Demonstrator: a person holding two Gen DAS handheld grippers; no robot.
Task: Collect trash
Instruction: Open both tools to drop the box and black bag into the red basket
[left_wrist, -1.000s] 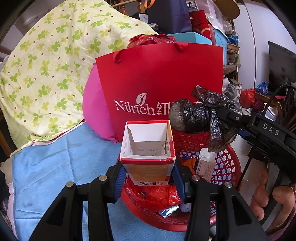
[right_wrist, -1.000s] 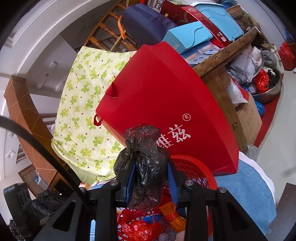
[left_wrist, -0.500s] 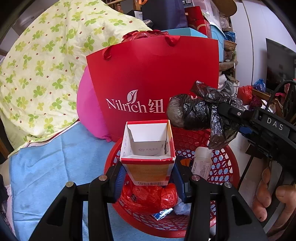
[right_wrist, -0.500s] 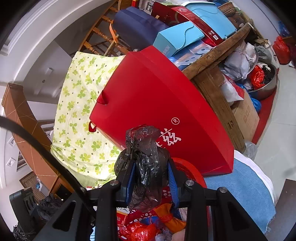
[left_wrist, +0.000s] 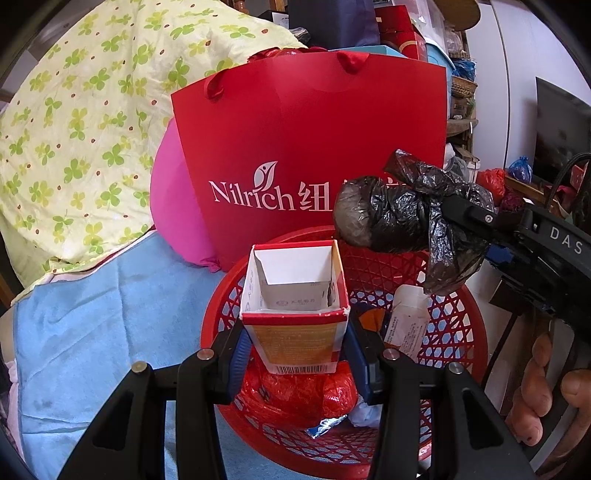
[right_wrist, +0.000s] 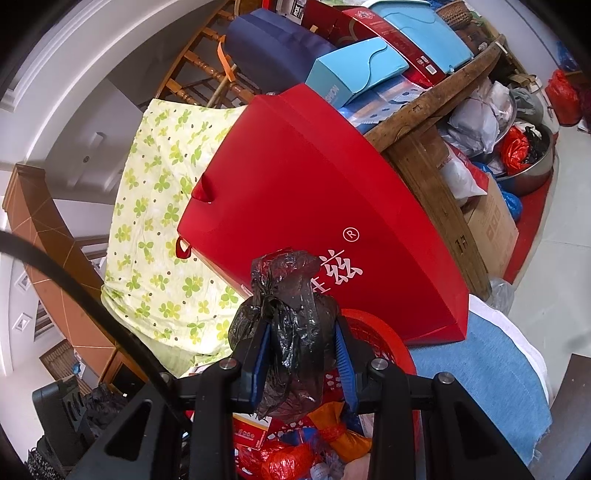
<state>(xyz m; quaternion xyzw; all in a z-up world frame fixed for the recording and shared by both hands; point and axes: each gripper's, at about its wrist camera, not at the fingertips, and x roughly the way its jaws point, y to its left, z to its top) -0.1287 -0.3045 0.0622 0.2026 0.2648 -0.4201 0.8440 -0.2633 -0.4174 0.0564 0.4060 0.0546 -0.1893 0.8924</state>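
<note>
My left gripper (left_wrist: 295, 354) is shut on an open red-and-white carton (left_wrist: 295, 306) and holds it upright above the red mesh basket (left_wrist: 448, 332). My right gripper (right_wrist: 301, 354) is shut on a knotted black plastic bag (right_wrist: 291, 325); it comes in from the right in the left wrist view, where the black plastic bag (left_wrist: 399, 218) hangs over the basket's far side. The basket (right_wrist: 373, 332) holds red wrappers (left_wrist: 299, 391), a white packet (left_wrist: 406, 321) and other scraps.
A red Nilrich paper bag (left_wrist: 314, 147) stands right behind the basket, with a pink cushion (left_wrist: 173, 210) and a clover-print quilt (left_wrist: 74, 122) to its left. A blue towel (left_wrist: 92, 332) covers the surface. Boxes and bags pile up at the right (right_wrist: 480, 122).
The left gripper with the carton has moved over the basket, so more of the basket shows beneath it. The right gripper still holds the black bag over the basket.
</note>
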